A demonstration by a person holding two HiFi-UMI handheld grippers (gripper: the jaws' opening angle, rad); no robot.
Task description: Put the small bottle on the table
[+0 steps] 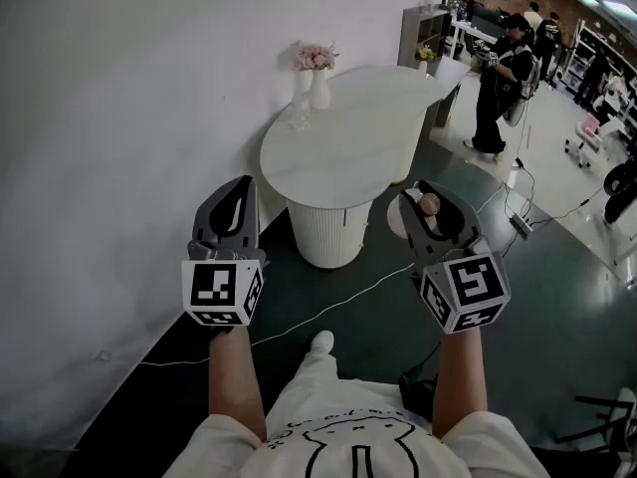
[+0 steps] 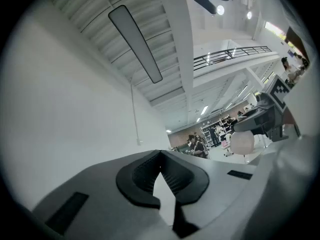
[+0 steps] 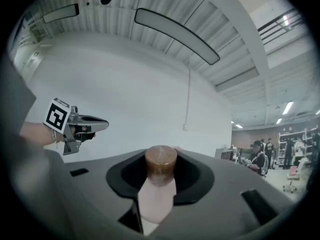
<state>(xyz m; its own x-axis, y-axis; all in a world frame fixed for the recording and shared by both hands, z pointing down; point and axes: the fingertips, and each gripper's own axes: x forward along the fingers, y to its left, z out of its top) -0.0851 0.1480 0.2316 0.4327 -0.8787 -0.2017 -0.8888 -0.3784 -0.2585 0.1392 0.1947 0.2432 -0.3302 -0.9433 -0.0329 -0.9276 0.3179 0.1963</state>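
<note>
Carrying the small bottle [image 3: 160, 166], pinched by its pale body in the right gripper [image 1: 431, 215], with the brown cap clear above the pads and uppermost as far as the head view tells. Held in the air over dark floor, well short of the white round-edged table [image 1: 343, 147] ahead. Not yet set down, so probably at the carry-and-approach stage.

Left gripper [image 2: 160, 159] pressed together at the tips with nothing between, hovering alongside at the left.

Risks from here, as judgement only:
- Could slip out with any loosening on the way, given a smooth, narrow body. A drop to the floor would follow.
- Could trip on the white cable [image 1: 328, 307] across the floor between the feet and the table.
- Could knock the white vase of pink flowers [image 1: 318, 86] or the clear glass item [image 1: 299, 118] beside it if set down too close to the far-left edge. Better to aim for the bare near part of the top.
- Could topple on release if lowered tilted or let go above the surface, being slim with a small base.
- Could roll off if placed too near the curved rim.
</note>
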